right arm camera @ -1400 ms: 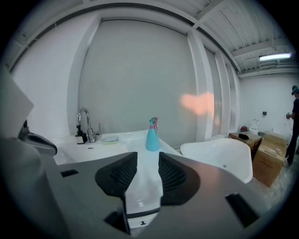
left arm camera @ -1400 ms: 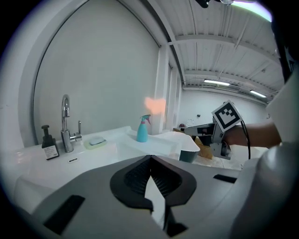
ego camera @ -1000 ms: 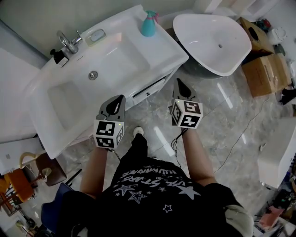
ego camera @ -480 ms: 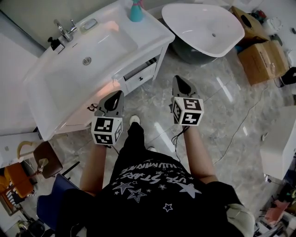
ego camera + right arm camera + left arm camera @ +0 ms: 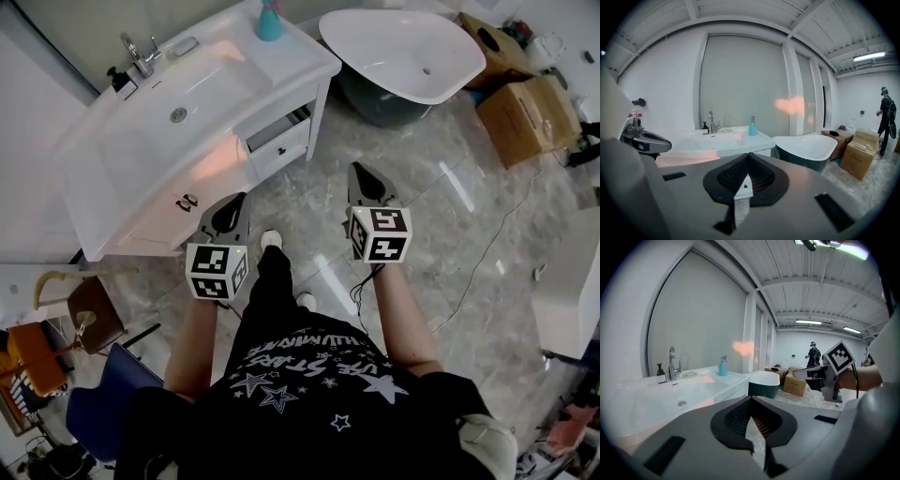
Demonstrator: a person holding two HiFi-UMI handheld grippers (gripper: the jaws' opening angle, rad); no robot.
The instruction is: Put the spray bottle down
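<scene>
**SPRAY BOTTLE DOWN ON VANITY TOP, BOTH GRIPPERS EMPTY**

Location: the teal spray bottle [image 5: 269, 21] stands upright on the back right corner of the white vanity top [image 5: 281, 58], next to the wall. It is well apart from both grippers. I judge the put-down as done.

Grippers: left gripper [image 5: 239, 202] has its jaws together w/ nothing between them. Right gripper [image 5: 361, 176] is likewise closed and empty. Both hang over the marble floor [image 5: 441, 216], in front of the vanity and off it.

Handling (my judgement): plastic trigger bottle, so light unless full. I can't read the fill level. Body looks smooth and tapered, so likely slippery, more so if wet. Walls are prob. stiff enough but would give under a hard squeeze. If I had to re-grip, I'd take it at the narrow neck under the trigger head, or low on the body, never on the trigger. It has a small base, so a sideways nudge could tip it.

Surroundings:
- Basin [image 5: 141, 141] takes up most of the vanity top. The faucet [image 5: 139, 52], a dark soap dispenser [image 5: 117, 80] and a soap dish [image 5: 183, 45] sit at the far left end, clear of the bottle.
- A drawer [image 5: 281, 127] below the bottle's end stands partly open. It would be in the way of a low approach.
- Freestanding tub [image 5: 412, 56] sits just right of the vanity and narrows access from that side.
- Cardboard boxes [image 5: 525, 112] are further right, and a cable [image 5: 487, 253] trails over the floor.
</scene>
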